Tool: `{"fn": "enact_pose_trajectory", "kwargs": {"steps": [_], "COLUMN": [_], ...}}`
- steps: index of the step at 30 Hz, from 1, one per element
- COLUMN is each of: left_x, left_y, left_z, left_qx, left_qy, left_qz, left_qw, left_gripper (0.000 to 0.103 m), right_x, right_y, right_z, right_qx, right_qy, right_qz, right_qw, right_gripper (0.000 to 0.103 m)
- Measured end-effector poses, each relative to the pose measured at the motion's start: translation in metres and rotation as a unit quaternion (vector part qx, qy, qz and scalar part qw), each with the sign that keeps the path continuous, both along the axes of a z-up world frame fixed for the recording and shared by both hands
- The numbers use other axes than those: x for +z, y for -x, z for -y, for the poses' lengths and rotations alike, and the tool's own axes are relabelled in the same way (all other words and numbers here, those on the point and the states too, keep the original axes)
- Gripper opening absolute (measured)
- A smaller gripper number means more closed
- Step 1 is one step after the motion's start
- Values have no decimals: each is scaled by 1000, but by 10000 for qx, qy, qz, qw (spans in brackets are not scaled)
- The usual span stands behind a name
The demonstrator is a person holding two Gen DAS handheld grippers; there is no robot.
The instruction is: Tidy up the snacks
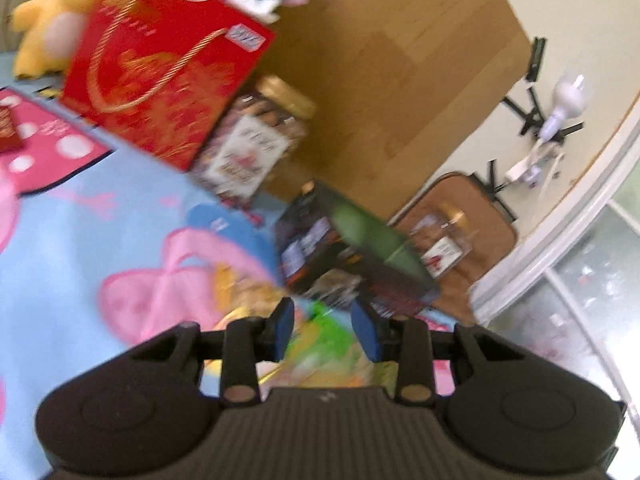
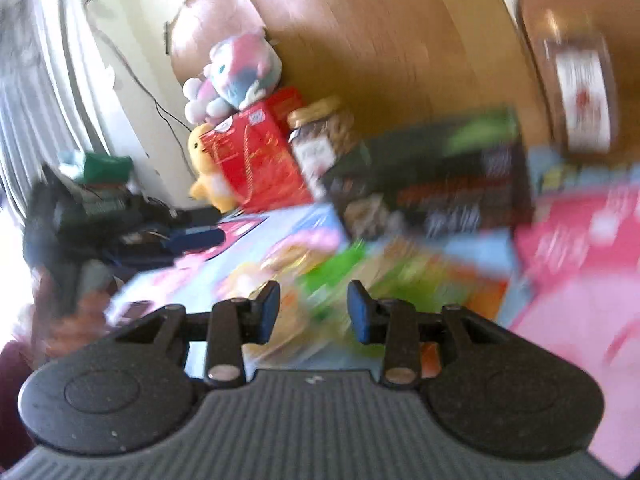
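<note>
While blur smears both views, only coarse facts readable; places given from the dark snack box.

Left gripper (image 1: 323, 330): jaws parted to a narrow gap, nothing clamped; blue pads (image 1: 282, 328) hang over the snack packets, contact not readable.
Right gripper (image 2: 313, 312): jaws parted a little, nothing pinched; blue pads (image 2: 269, 312) above the same packets, contact not readable.
Snack packets (image 1: 320, 344): yellow, green and orange wrappers, flat on the cloth just in front of the dark snack box, directly beyond both pairs of fingertips; also (image 2: 360, 276).
Dark snack box (image 1: 352, 256): black with a green top face, standing on the cloth, seen in the right wrist view at (image 2: 432, 184).
Gold-lidded jar (image 1: 256, 144): just beside the dark snack box, between it and the red gift box; (image 2: 324, 140).
Red gift box (image 1: 160, 76): cord handle, standing on the far side of the jar from the dark snack box.
Yellow plush (image 1: 52, 28): beyond the red gift box, touching it.
Pink and blue plush (image 2: 244, 76): on top of the red gift box.
Second jar (image 1: 444, 248): past the dark snack box, on a brown chair seat (image 1: 488, 216).
Cloth (image 1: 80, 220): light blue with pink bows, under everything on the table.
</note>
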State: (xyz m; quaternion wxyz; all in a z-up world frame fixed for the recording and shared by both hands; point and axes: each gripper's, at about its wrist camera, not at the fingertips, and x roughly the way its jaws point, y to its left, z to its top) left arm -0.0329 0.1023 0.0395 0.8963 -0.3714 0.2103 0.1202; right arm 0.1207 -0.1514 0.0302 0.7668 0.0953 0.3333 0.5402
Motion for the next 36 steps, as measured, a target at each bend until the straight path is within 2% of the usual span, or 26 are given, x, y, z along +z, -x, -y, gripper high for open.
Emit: {"fn": "enact_pose_trajectory", "kwargs": {"steps": [3, 5, 7, 9, 10, 11, 12, 14, 15, 16, 18, 20, 23, 26, 28, 30, 32, 34, 35, 36], "left_x": [-16, -21, -26, -33, -37, -43, -48, -53, -52, -52, -47, -43, -37, -34, -37, -43, -52, -50, -47, -40], "left_y": [5, 7, 9, 4, -1, -6, -9, -10, -8, -7, -4, 2, 10, 8, 2, -4, -10, -11, -12, -12], "left_z": [-4, -1, 0, 0, 0, 0, 1, 7, 13, 18, 34, 47, 48, 45, 49, 56, 64, 68, 67, 65], "left_qx": [-156, -273, -249, -248, -230, -193, -167, -288, -424, -572, -824, -989, -881, -778, -879, -988, -1094, -1114, -1099, -1109], "left_qy": [270, 270, 318, 323, 291, 305, 342, 498, 570, 636, 648, 497, 496, 426, 438, 409, 366, 286, 330, 364], "left_qz": [-147, -121, -100, -129, -254, -372, -408, -438, -402, -397, -441, -411, -292, -341, -421, -540, -680, -704, -729, -694], "left_qw": [9994, 9992, 9991, 9991, 9990, 9987, 9984, 9974, 9967, 9955, 9935, 9930, 9944, 9955, 9943, 9928, 9910, 9909, 9907, 9907], "left_gripper": [32, 32, 37, 47, 47, 47, 47, 46, 46, 46, 46, 47, 50, 51, 51, 50, 44, 43, 43, 43], "right_x": [-17, -25, -26, -24, -24, -25, -27, -30, -30, -28, -23, -18, -20, -23, -23, -24, -27, -27, -25, -20], "right_y": [6, 9, 10, 11, 10, 9, 7, 6, 5, 5, 7, 11, 14, 20, 27, 35, 44, 54, 57, 58], "right_z": [5, 2, -6, -16, -21, -26, -31, -31, -26, -22, -12, -2, 13, 19, 17, 11, 1, -10, -14, -16], "right_qx": [-102, -156, -124, -161, -188, -206, -220, -308, -340, -345, -386, -366, -366, -233, -133, 14, 181, 270, 296, 309], "right_qy": [-76, 82, 121, 149, 155, 167, 182, 181, 142, 131, 256, 413, 384, 380, 471, 603, 787, 905, 948, 924], "right_qz": [-738, -981, -1085, -1046, -1050, -1102, -1161, -1233, -1280, -1291, -1092, -900, -869, -872, -614, -319, -18, 402, 548, 626], "right_qw": [9972, 9950, 9939, 9943, 9942, 9936, 9928, 9917, 9911, 9909, 9929, 9944, 9948, 9952, 9969, 9977, 9967, 9947, 9935, 9933], "right_gripper": [42, 42, 42, 42, 42, 39, 31, 28, 16, 15, 16, 19, 24, 39, 43, 54, 55, 51, 42, 39]}}
